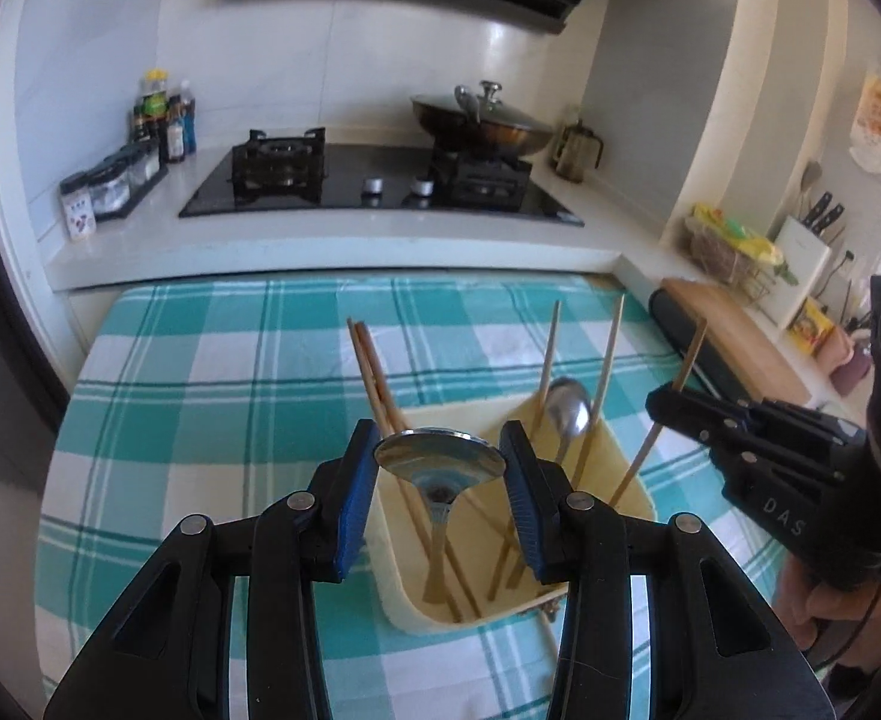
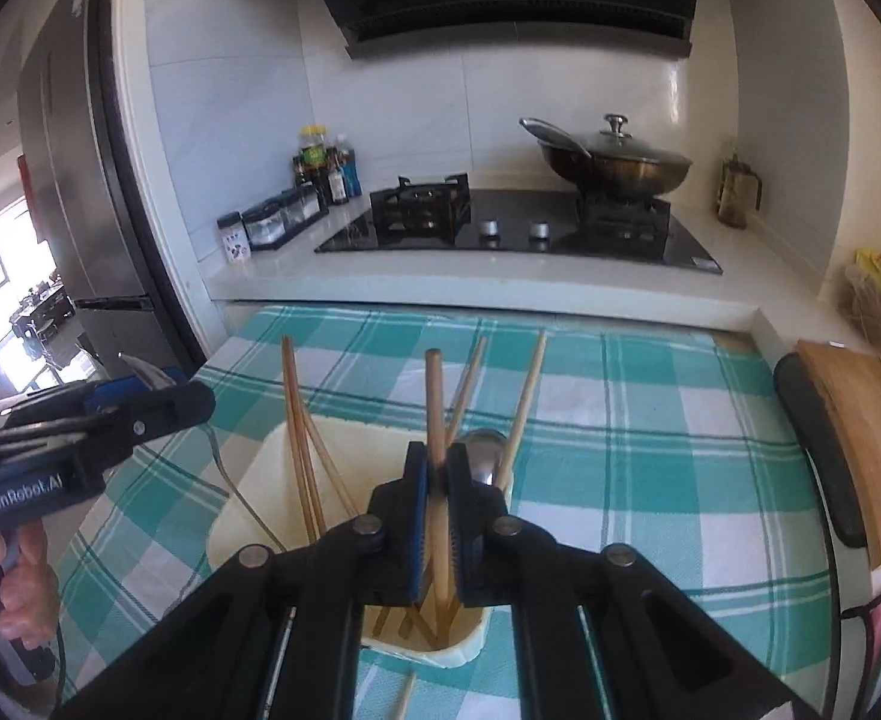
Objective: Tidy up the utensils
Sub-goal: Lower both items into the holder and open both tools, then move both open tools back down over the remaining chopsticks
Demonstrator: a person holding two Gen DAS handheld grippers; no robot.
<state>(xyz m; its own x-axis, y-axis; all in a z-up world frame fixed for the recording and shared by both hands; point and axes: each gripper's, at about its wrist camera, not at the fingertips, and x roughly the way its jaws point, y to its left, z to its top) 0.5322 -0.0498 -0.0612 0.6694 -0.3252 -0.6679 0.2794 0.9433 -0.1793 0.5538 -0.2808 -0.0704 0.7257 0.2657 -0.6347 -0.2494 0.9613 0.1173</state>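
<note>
Left gripper [image 1: 440, 459]: blue-padded fingers stand apart, with the bowl of a polished steel spoon [image 1: 440, 461] between the tips. Whether the pads press on the bowl cannot be told. The spoon handle runs down into the container below.
Right gripper [image 2: 438, 474]: jaws narrow, clamped on a single upright wooden chopstick [image 2: 434, 402].
Container: cream rectangular plastic utensil holder [image 1: 632, 483], directly beneath both tools, resting on the teal-and-white checked tablecloth [image 1: 200, 372].
Contents: a pair of wooden chopsticks [image 1: 374, 378] leaning forward-left of the left tool; further chopsticks and a second steel spoon [image 1: 568, 411] forward-right of it.
Left wrist view only: the held spoon bowl seen face-on; the right gripper from the side, gripping its chopstick mid-length at the holder's right edge.
Right wrist view only: the left gripper [image 2: 158, 387] at the left, over the holder's left edge; one loose chopstick [image 2: 405, 697] on the cloth beneath the right tool.
Background: black gas hob [image 2: 518, 228] with a lidded steel wok [image 2: 617, 162], ahead of both tools.
</note>
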